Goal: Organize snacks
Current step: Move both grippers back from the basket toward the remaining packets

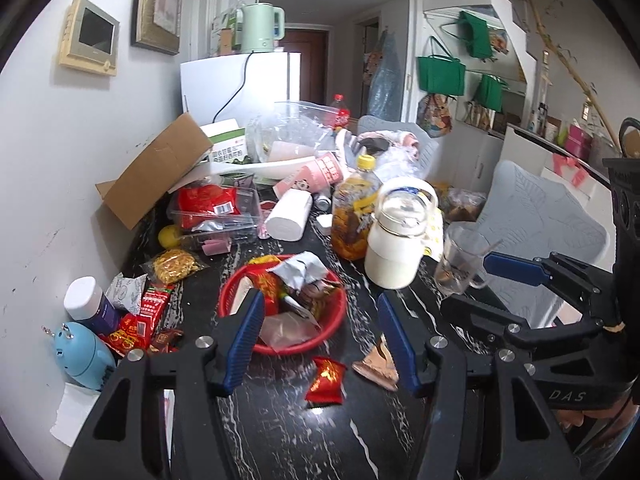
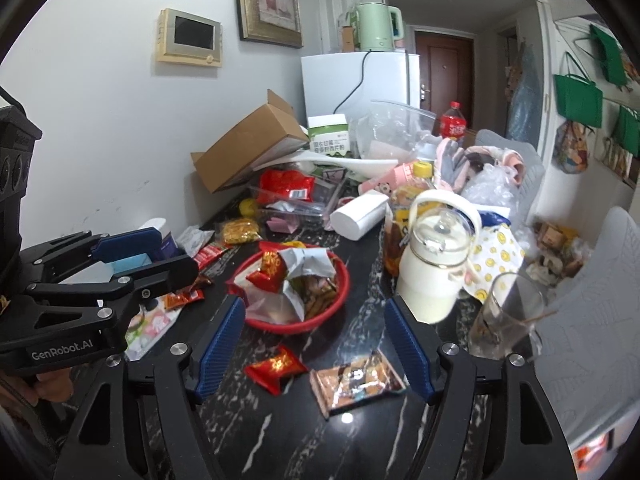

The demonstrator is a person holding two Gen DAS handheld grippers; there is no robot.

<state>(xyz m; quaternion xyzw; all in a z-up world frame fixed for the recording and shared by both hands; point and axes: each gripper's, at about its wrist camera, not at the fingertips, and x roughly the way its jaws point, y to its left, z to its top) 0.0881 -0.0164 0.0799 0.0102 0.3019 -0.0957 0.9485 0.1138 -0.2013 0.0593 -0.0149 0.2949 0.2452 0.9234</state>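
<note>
A red basket heaped with snack packets sits mid-table on the black marble top. In front of it lie a small red packet and a shiny brown-pink packet. More red packets and a yellow snack bag lie to the left. My left gripper hangs open above the table, near the basket's front, nothing between its pads. My right gripper is open over the two loose packets, touching neither.
A white handled bottle, a drinking glass and a yellow-capped drink bottle stand right of the basket. A cardboard box, a clear tray and bags crowd the back. Grey chairs edge the right side.
</note>
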